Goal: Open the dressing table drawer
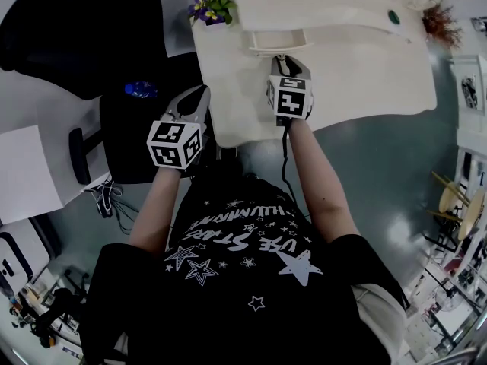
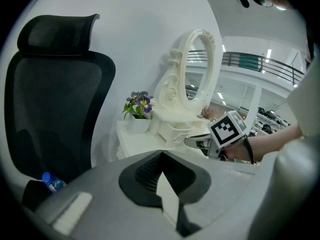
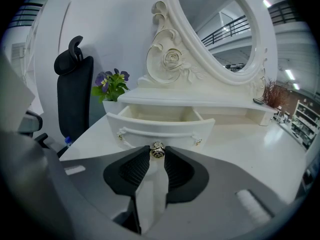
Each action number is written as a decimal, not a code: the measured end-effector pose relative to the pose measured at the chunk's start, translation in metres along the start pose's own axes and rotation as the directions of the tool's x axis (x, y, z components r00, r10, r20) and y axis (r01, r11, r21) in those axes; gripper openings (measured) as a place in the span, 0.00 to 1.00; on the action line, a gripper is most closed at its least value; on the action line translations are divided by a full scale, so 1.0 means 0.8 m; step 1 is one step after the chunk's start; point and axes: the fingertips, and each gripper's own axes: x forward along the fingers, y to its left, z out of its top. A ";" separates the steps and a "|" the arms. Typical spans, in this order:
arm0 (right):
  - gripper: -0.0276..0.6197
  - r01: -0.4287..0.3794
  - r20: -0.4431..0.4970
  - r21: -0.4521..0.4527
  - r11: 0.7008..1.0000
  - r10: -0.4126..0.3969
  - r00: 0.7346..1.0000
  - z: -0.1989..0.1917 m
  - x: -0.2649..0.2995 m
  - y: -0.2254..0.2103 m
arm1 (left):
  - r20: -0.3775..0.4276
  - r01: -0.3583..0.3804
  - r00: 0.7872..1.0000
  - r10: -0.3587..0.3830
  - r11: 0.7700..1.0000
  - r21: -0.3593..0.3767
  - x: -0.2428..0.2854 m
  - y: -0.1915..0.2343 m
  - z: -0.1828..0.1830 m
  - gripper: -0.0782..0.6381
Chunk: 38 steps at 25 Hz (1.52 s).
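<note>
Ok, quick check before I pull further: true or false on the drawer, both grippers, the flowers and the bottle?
1. The drawer stands partly open. True.
2. The right gripper is shut on the knob. True.
3. The left gripper holds the flowers. False: its jaws are together on nothing, off the table's left edge.
4. The flowers stand right of the drawer. False: they stand to its left.
5. The bottle is on the table. False: it is on the chair.
</note>
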 end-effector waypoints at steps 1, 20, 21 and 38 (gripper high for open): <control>0.23 0.000 -0.001 0.001 1.000 0.000 1.000 -0.001 0.000 0.000 | -0.001 0.000 1.000 0.000 1.000 -0.001 0.000 0.000 -0.001 0.11; 0.24 0.003 0.011 0.028 1.000 -0.003 1.000 0.010 0.023 -0.002 | 0.014 -0.015 1.000 0.015 1.000 0.002 0.006 0.011 0.005 0.11; 0.24 0.003 0.014 0.036 0.999 -0.004 1.000 0.011 0.025 -0.001 | 0.012 -0.016 1.000 0.016 1.000 0.006 0.006 0.012 0.005 0.11; 0.32 -0.030 0.157 0.078 0.997 0.017 0.987 -0.019 -0.153 -0.027 | 0.105 -0.046 0.994 0.039 0.997 0.065 -0.085 -0.089 -0.009 0.11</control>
